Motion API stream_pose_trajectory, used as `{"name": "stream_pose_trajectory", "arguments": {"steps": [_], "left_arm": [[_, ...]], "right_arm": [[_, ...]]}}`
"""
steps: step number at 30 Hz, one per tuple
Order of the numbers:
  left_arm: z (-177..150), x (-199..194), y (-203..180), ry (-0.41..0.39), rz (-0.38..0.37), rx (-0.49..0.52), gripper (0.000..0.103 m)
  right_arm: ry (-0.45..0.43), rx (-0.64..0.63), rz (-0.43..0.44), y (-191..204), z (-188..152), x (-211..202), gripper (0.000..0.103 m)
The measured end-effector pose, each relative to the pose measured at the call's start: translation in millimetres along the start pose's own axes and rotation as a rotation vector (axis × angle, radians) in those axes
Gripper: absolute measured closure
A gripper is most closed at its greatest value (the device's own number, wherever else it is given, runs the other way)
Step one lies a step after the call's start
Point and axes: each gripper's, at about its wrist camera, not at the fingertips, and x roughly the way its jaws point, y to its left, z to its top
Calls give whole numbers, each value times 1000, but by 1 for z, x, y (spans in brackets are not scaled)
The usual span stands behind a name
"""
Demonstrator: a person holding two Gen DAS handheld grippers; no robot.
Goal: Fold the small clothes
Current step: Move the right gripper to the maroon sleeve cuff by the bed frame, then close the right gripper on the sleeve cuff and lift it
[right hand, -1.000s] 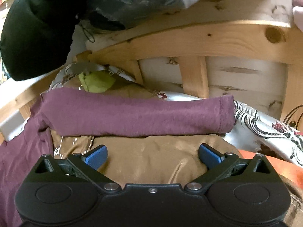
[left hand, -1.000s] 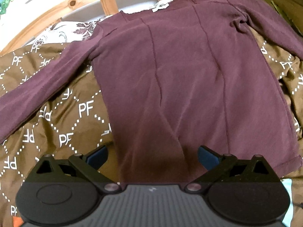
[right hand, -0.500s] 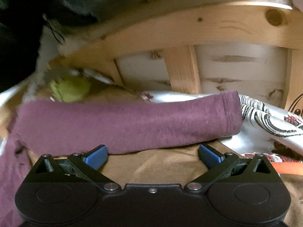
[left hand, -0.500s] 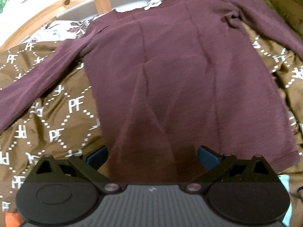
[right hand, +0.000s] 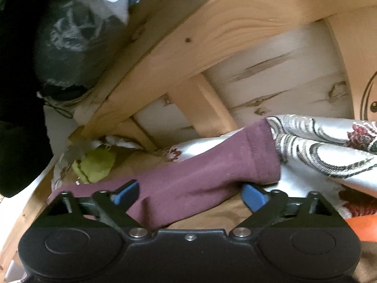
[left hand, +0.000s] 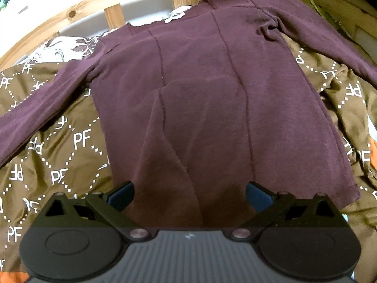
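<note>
A maroon long-sleeved shirt [left hand: 200,99] lies flat on a brown patterned blanket [left hand: 59,160], collar at the far end, sleeves spread to both sides. My left gripper [left hand: 189,194] is open and empty above the shirt's hem. In the right wrist view the shirt's sleeve [right hand: 207,172] lies between the open blue fingers of my right gripper [right hand: 189,193], with the cuff [right hand: 261,151] to the right. The jaws stand wide and do not pinch the sleeve.
A wooden bed frame with slats [right hand: 212,47] rises just behind the sleeve. A white floral sheet [right hand: 325,146] lies at right, a yellow-green ball [right hand: 96,165] at left, and dark bags [right hand: 70,35] sit above. An orange patch [right hand: 362,224] shows at lower right.
My right gripper has moved forward and tilted, so the sleeve now lies between its fingers. My left gripper has shifted slightly over the hem and stays open.
</note>
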Motion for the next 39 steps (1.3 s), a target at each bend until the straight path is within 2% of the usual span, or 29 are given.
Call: {"name": "stream_pose_trajectory", "arguments": {"steps": [2, 3, 5, 8, 15, 18, 22, 26, 30, 34, 39], "left_arm": [[-1, -5, 3, -19, 3, 2, 1], [-2, -8, 5, -29, 6, 0, 1], [-1, -13, 8, -49, 20, -3, 1], [-1, -17, 14, -71, 43, -4, 1], [-3, -21, 37, -83, 17, -67, 1], [-3, -21, 49, -74, 21, -109, 1], [-5, -20, 66, -67, 56, -164, 1], [-7, -27, 82, -100, 114, -218, 1], [-9, -40, 97, -165, 191, -261, 1], [-10, -47, 109, -205, 235, -307, 1], [-10, -48, 113, -221, 265, -326, 1]], "right_arm": [[-15, 16, -25, -4, 1, -2, 41], [-19, 15, -36, -5, 1, -3, 48], [-29, -11, -41, -4, 1, -4, 71], [-68, -110, -23, 6, -2, -13, 87], [-256, -439, 46, 57, -10, -51, 90], [-308, -627, 142, 96, -24, -71, 91], [-319, -816, 314, 149, -51, -91, 93], [-289, -999, 514, 193, -90, -108, 93], [-173, -1154, 687, 222, -136, -121, 94], [-52, -1259, 787, 232, -176, -126, 94], [61, -1344, 870, 218, -208, -135, 94]]}}
